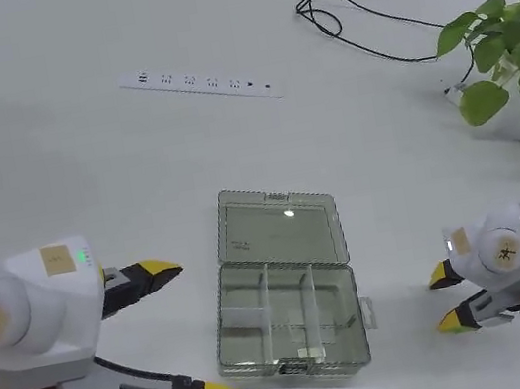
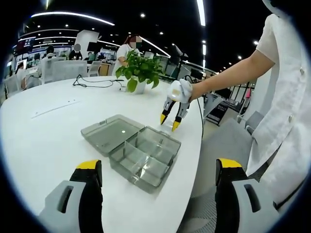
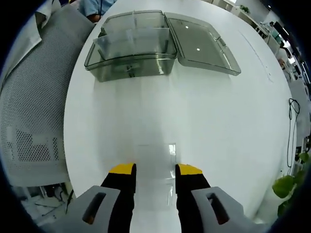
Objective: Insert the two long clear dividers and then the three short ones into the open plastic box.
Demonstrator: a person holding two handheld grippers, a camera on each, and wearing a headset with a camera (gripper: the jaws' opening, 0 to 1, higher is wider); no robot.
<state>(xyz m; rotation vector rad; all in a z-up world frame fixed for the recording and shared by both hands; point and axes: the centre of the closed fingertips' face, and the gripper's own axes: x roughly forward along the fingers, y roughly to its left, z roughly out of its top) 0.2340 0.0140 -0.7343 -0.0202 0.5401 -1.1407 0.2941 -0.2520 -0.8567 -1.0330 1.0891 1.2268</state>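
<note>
Lying flat on the white counter [image 1: 85, 164], a clear divider [image 3: 154, 154] sits just ahead of the right gripper [image 3: 155, 169] in the lower centre of the right gripper view, with its near end reaching in between the two yellow tips. It is so transparent that I cannot tell which way its long axis runs. The right gripper's jaws are partly open on either side of it and hold nothing. The open plastic box [image 3: 131, 65] is well beyond, at the top of that frame, with its lid [image 3: 201, 43] folded out flat to the right.

In the head view the box [image 1: 298, 363] is at lower centre, already split into compartments by clear dividers; I cannot count them with confidence. The right gripper [image 1: 447, 298] is at its right, near it, and the left gripper [image 1: 192, 337] is at lower left, its jaws spread wide and empty. The right one is much nearer the loose divider, so I judge the pick is its job.

Round stickers on both grippers carry handwritten marks, and the left one may read "33". The power strip [image 1: 201, 82] at upper centre has printing too small to read.
</note>
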